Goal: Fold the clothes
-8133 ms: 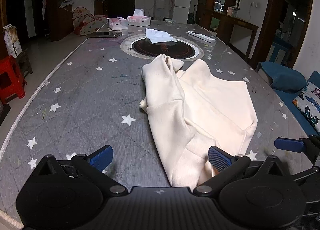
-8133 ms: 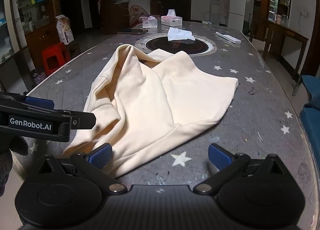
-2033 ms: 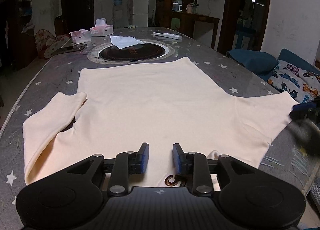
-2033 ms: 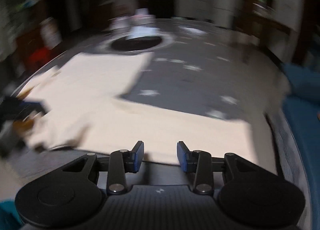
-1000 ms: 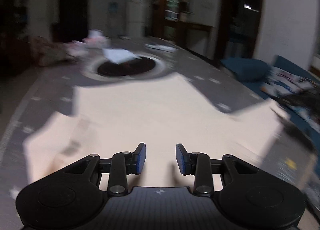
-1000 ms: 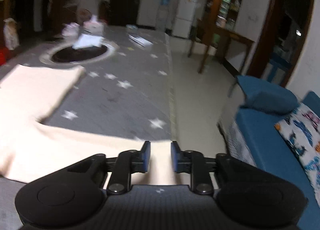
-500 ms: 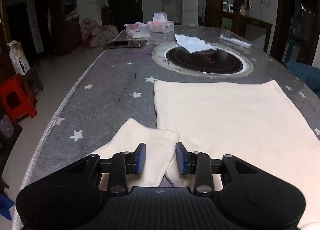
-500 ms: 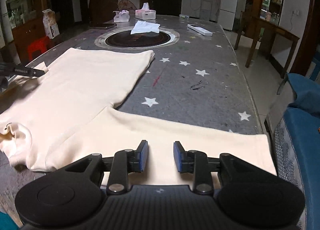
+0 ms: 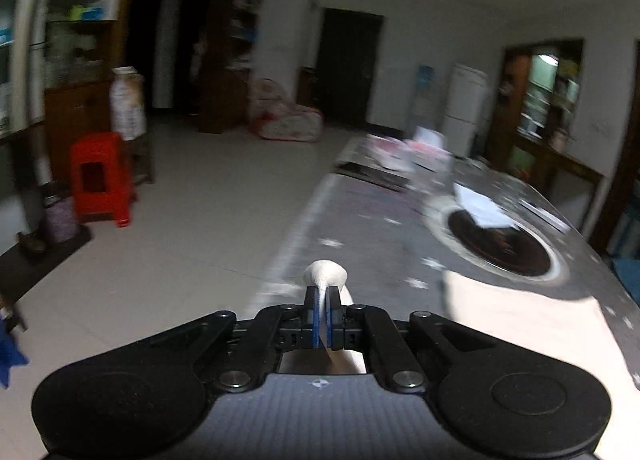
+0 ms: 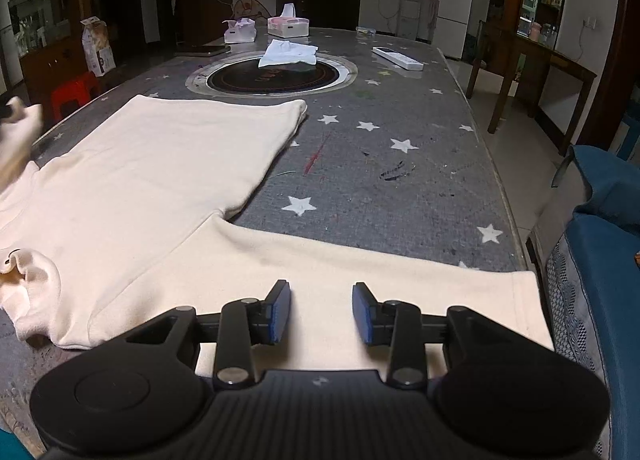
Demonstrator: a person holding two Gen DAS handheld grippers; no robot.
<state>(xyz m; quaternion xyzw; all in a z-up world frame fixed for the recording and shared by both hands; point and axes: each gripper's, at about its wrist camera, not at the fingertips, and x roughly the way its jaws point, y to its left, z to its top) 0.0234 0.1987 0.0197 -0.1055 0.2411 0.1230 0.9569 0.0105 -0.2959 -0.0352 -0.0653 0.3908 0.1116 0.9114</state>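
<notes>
Left wrist view | left hand-held gripper (image 9: 322,320) is pinching the sleeve (image 9: 325,275) up to fold | right hand-held gripper (image 10: 321,313) is hanging open over the shirt (image 10: 160,180) on the counter (image 10: 400,164)

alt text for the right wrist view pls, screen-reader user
The open right gripper hovers over the near sleeve of a cream sweatshirt spread flat on a grey star-patterned table. Beyond the garment, a white cloth rests on a round black inset, with tissue boxes and a fridge farther back.
</notes>
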